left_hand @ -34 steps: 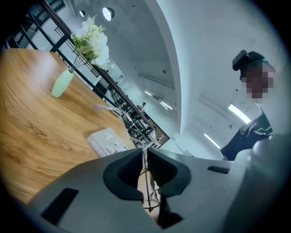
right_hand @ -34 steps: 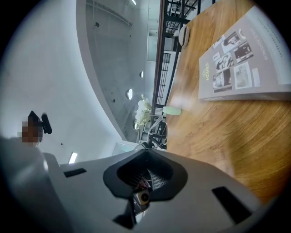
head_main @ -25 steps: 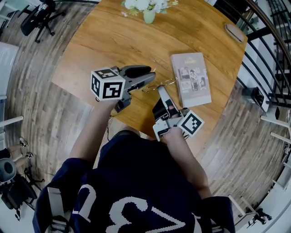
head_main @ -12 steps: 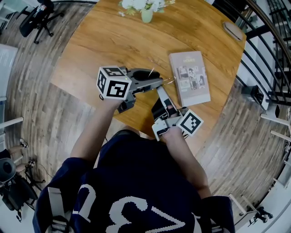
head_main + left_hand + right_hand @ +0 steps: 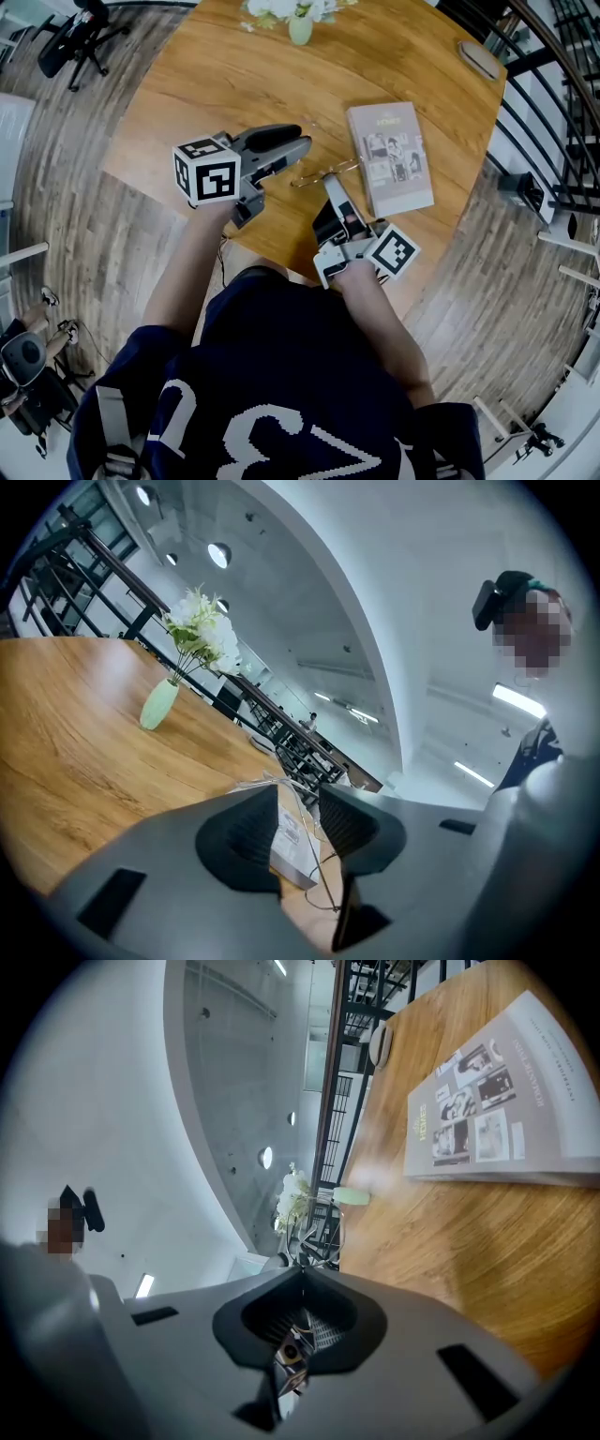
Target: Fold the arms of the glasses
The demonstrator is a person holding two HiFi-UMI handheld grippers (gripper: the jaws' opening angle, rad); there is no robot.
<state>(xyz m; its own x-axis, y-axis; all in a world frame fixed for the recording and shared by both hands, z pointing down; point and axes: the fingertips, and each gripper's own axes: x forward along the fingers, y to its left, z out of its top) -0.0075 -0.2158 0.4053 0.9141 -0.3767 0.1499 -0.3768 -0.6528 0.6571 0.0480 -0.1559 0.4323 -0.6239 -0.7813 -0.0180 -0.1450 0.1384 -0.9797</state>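
With our right claw point(image 5: 330, 182) clamped on the glasses point(image 5: 319, 176), we should ease the left claw point(image 5: 304, 147), just opened and seemingly empty, squarely onto the arm point(image 5: 312, 860) ahead of it.

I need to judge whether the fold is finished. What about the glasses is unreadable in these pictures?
Head view: the glasses are too thin and small to tell whether either arm is folded.
Right gripper view: the right gripper is shut on the glasses and covers the clamped part; which part is unclear.
Left gripper view: the left gripper has just been opening; a wire shows in its gap, between the pads or beyond, unclear.
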